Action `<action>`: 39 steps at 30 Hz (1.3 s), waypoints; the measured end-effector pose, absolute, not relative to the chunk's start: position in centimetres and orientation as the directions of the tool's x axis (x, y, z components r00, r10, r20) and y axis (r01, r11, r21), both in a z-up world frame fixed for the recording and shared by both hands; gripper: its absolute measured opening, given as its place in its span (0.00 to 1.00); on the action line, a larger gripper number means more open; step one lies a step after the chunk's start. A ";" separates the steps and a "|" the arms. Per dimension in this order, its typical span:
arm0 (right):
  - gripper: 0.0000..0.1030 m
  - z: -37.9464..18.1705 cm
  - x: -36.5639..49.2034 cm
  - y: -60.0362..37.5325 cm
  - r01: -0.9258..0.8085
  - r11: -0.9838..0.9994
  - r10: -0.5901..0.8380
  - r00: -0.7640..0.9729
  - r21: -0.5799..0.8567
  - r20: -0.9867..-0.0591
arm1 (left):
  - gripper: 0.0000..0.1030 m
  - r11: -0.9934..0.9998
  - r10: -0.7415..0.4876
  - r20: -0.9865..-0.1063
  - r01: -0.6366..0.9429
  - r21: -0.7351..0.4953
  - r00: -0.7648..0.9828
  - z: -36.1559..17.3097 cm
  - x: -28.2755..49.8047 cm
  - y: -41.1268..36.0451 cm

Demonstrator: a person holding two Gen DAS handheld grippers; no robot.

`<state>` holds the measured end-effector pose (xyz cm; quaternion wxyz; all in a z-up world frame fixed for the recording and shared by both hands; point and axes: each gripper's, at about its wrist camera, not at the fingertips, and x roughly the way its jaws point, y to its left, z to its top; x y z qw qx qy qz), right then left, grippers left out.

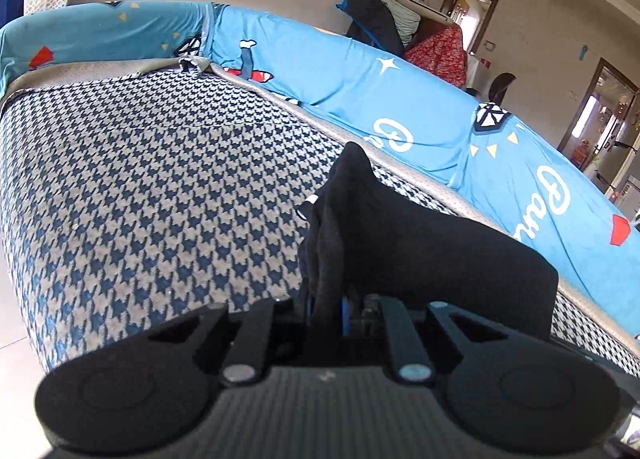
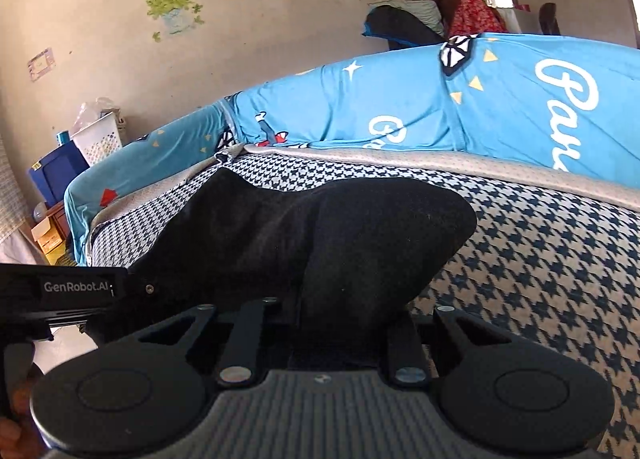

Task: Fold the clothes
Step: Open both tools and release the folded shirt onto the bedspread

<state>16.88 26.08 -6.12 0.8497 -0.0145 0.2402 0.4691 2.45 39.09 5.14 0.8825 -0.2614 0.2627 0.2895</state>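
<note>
A black garment (image 1: 420, 251) is bunched and lifted off the houndstooth sofa seat (image 1: 140, 199). My left gripper (image 1: 340, 295) is shut on one gathered edge of it; the cloth hides the fingertips. In the right wrist view the same black garment (image 2: 320, 227) drapes over my right gripper (image 2: 340, 319), which is shut on it with its fingers buried under the fabric. The left gripper's body (image 2: 72, 287) reaches in from the left and meets the cloth's left end. The garment hangs between the two grippers, above the seat (image 2: 560, 259).
A bright blue printed cover (image 1: 360, 91) wraps the sofa back. Dark and red floral clothes (image 1: 400, 31) are piled on its far end. A white perforated basket (image 2: 100, 139) and a blue box (image 2: 56, 175) stand by the wall. Pale floor (image 1: 12, 339) lies at the left.
</note>
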 end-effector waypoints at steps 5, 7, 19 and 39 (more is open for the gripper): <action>0.55 -7.0 17.3 28.0 -0.786 0.598 0.746 0.476 0.154 -0.467 | 0.22 0.612 0.464 -0.668 -0.756 -0.234 0.582 3.8 2.1 41.3; 0.68 -6.9 18.0 27.3 -0.749 0.642 0.720 0.516 0.163 -0.464 | 0.35 0.593 0.495 -0.647 -0.770 -0.236 0.579 4.3 1.6 41.8; 0.23 -4.6 19.2 23.0 -0.679 0.667 0.740 0.553 0.308 -0.383 | 0.53 0.666 0.417 -0.621 -0.688 -0.289 0.664 4.7 3.4 40.5; 0.23 -6.4 17.8 24.2 -0.682 0.710 0.654 0.547 0.176 -0.523 | 0.75 0.678 0.291 -0.697 -0.656 -0.333 0.655 2.0 4.4 41.1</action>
